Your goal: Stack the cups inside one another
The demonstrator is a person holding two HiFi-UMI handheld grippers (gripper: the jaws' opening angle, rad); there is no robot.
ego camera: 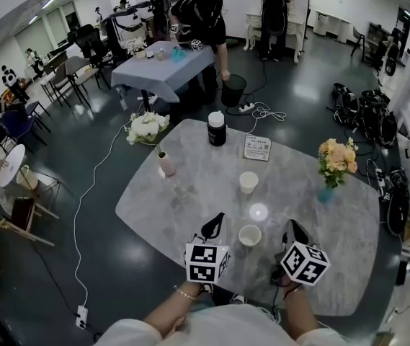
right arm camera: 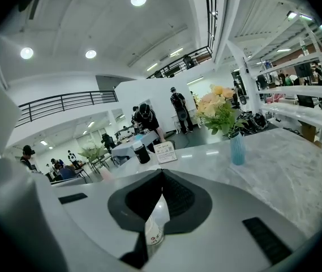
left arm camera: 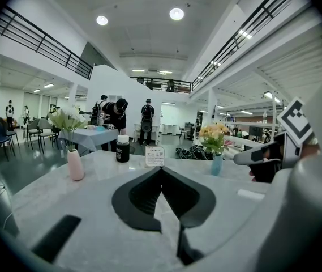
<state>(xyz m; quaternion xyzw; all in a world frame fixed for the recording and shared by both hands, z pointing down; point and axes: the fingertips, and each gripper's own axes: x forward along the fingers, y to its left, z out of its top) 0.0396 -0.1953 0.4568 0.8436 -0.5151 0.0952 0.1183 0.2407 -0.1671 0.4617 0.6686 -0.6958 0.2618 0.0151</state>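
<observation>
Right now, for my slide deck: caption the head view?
Left gripper and right gripper, both shut, flank the nearer white paper cup on the grey marble table; the farther cup stands apart.

Our right gripper [right arm camera: 161,172] hides all but a sliver of 1 cup [right arm camera: 152,231]; the card [ego camera: 257,148] has print too small to read.

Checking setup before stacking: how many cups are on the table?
2. The far cup stands mid-table, just this side of the sign card. The near cup stands between the left claw and right claw. The bright spot between the cups looks like glare.
</observation>
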